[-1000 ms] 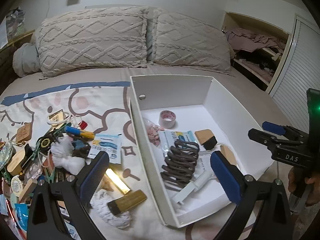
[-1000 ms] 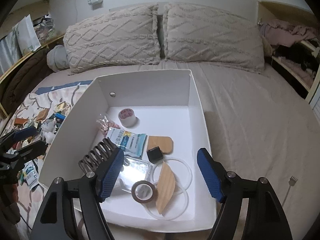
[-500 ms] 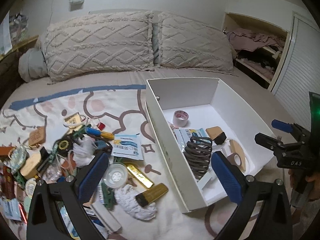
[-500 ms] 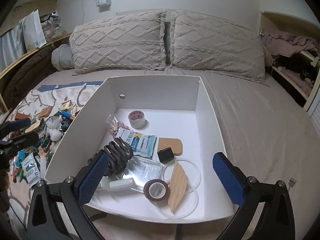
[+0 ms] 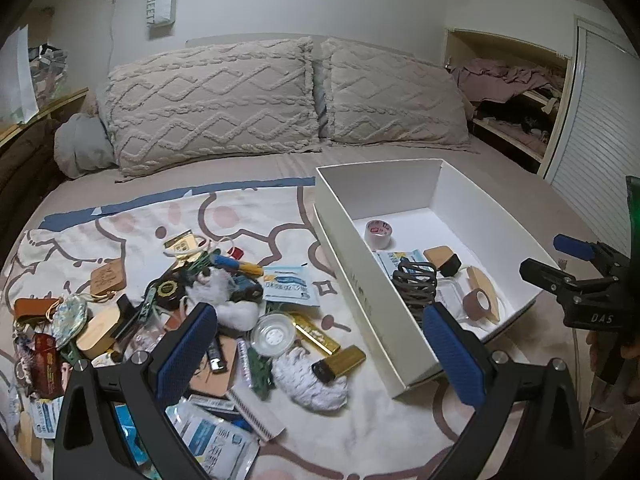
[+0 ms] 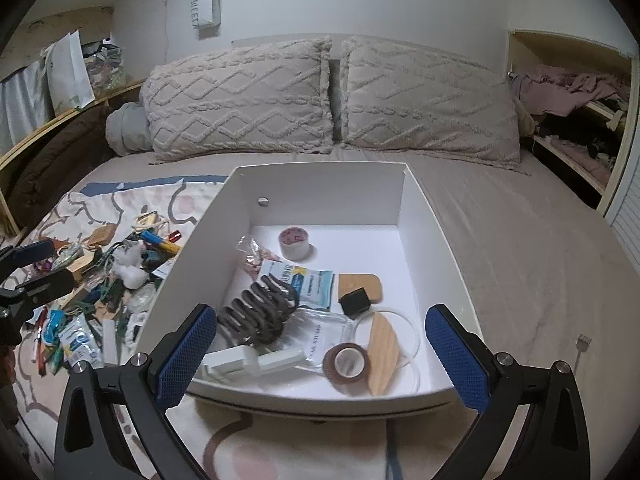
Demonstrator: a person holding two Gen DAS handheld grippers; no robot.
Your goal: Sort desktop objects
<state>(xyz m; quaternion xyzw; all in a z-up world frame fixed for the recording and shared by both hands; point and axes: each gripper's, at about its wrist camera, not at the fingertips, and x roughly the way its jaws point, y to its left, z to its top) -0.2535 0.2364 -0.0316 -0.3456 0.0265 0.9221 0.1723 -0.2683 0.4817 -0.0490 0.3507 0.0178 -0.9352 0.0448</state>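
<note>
A white box (image 6: 320, 184) on the bed holds a brown tape roll (image 6: 346, 362), a clear tape roll (image 6: 295, 242), a dark spiral clip (image 6: 260, 312), a wooden piece and packets. My right gripper (image 6: 320, 354) hangs open over the box's near wall, with nothing between its blue pads. In the left wrist view the white box (image 5: 348, 240) lies to the right. My left gripper (image 5: 320, 356) is open above a pile of small things (image 5: 180, 300) on a patterned cloth, touching none of them. Gold bars (image 5: 340, 360) and a white fluffy wad (image 5: 308, 376) lie just under it.
Two knitted pillows (image 5: 280, 92) line the head of the bed. An open closet with clothes (image 5: 512, 92) and a louvred door stand to the right. A wooden ledge (image 6: 48, 128) runs along the left side. Bare sheet (image 6: 520, 240) lies right of the box.
Both grippers have drawn back and slightly up from the box. The right jaws widened. The left view has swung left, bringing more of the pile into sight.
</note>
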